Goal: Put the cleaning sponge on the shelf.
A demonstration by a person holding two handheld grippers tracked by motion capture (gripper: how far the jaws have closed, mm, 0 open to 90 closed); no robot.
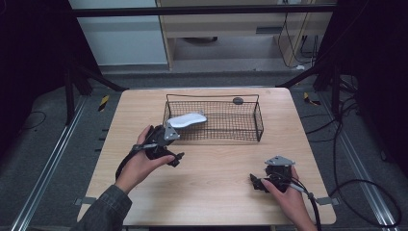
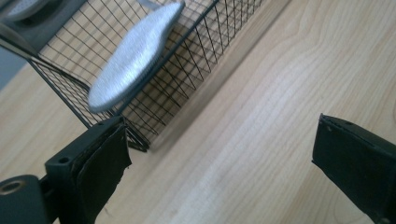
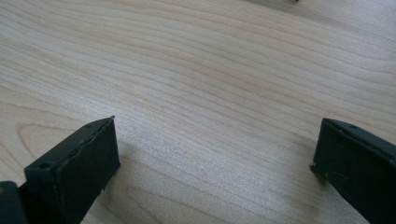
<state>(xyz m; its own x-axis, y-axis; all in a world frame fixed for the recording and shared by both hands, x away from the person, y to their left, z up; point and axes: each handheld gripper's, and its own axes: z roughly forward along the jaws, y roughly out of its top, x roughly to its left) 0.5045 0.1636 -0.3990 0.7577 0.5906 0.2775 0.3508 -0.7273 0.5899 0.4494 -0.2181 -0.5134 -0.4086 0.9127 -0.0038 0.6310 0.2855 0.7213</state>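
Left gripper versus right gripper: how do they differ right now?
The left gripper sits beside the wire basket, near the grey insole propped on its rim; the right gripper is apart over the bare table. The left points right, the right points left. Both have open, empty fingers.

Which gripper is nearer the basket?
The left gripper, just off the wire basket's left front corner, where the grey insole leans on the rim. The right gripper sits nearer the table's front edge.

High cam overhead, facing fwd; claw cams low, close to table [image 1: 216,168].
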